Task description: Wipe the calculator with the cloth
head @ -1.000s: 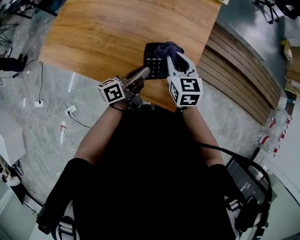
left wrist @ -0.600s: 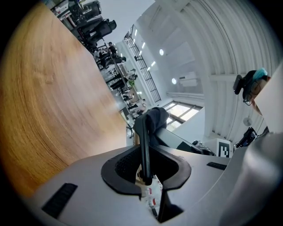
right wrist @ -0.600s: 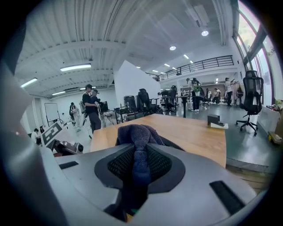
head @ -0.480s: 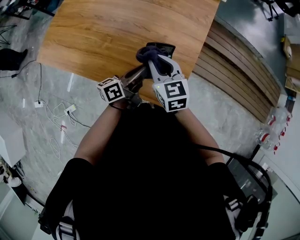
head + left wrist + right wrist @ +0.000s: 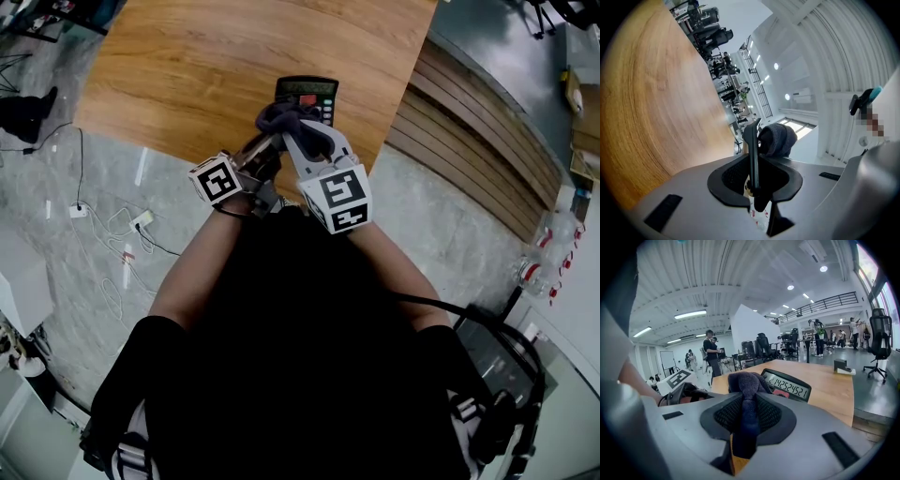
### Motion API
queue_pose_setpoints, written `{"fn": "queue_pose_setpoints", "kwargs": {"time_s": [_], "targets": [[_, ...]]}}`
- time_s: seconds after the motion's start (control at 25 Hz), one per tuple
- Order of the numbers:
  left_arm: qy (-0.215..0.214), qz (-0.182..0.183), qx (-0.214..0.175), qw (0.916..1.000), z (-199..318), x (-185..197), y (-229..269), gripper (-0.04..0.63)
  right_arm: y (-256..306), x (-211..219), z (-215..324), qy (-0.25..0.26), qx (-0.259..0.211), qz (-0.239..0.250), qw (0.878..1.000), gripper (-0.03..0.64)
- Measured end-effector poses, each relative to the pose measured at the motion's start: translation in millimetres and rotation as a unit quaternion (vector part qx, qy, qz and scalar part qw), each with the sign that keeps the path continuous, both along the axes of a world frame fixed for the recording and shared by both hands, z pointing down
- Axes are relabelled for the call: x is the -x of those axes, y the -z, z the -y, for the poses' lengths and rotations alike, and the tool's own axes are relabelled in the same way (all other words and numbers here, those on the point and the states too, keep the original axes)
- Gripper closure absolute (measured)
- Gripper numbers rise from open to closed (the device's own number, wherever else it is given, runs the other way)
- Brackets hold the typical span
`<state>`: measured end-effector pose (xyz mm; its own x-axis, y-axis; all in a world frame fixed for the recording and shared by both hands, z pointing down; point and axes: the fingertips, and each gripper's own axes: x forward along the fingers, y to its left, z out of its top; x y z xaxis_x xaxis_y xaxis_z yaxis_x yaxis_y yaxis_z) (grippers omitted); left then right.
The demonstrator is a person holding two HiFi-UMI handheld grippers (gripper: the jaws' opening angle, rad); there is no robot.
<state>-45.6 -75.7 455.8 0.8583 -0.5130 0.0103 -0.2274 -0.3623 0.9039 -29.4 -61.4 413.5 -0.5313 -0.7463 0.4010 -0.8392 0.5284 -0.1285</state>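
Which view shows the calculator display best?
Right gripper view: the display faces the camera, digits lit. Head view shows it tiny beyond the cloth. Left gripper view shows the calculator only edge-on.

Head view: looks from above, steeply down past a dark-clothed torso (image 5: 281, 328) onto the light-brown wooden tabletop (image 5: 216, 66) and grey floor (image 5: 112, 187); stands farthest off. Left gripper view: sits rolled on its side, faces level along the tabletop, very close on the slim black calculator (image 5: 752, 150), seen edge-on. Right gripper view: tilts slightly down across the tabletop, close behind the bunched dark-blue cloth (image 5: 745, 380). Common to all three: calculator, cloth, tabletop.
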Motion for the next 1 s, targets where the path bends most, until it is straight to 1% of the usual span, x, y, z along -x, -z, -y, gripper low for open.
{"fn": "queue_pose_setpoints", "kwargs": {"time_s": [0.2, 0.36, 0.44, 0.52, 0.64, 0.76, 0.88, 1.0], "targets": [[0.034, -0.019, 0.005, 0.9992, 23, 15, 9, 0.525, -12, 1, -15, 0.008, 0.021, 0.011, 1.0, 0.543], [0.049, -0.038, -0.016, 0.998, 46, 28, 36, 0.525, -31, -1, -29, 0.013, 0.043, 0.007, 0.999, 0.543], [0.055, -0.053, -0.025, 0.9968, 54, 32, 51, 0.525, -37, -3, -32, 0.016, 0.043, 0.017, 0.999, 0.543], [0.058, -0.073, -0.024, 0.9954, 59, 35, 64, 0.525, -35, -4, -34, 0.023, 0.026, 0.041, 0.999, 0.543], [0.052, -0.1, -0.02, 0.9935, 56, 31, 80, 0.525, -21, -7, -34, 0.034, -0.014, 0.084, 0.996, 0.543], [0.032, -0.102, -0.013, 0.9942, 48, 23, 85, 0.525, -5, -11, -29, 0.036, -0.056, 0.113, 0.991, 0.543], [0.023, -0.106, 0.009, 0.9941, 43, 15, 72, 0.525, -2, -23, -21, 0.039, -0.096, 0.12, 0.987, 0.543], [0.028, -0.129, 0.034, 0.9907, 41, 13, 64, 0.525, -5, -30, -19, 0.052, -0.122, 0.112, 0.985, 0.543]]}}
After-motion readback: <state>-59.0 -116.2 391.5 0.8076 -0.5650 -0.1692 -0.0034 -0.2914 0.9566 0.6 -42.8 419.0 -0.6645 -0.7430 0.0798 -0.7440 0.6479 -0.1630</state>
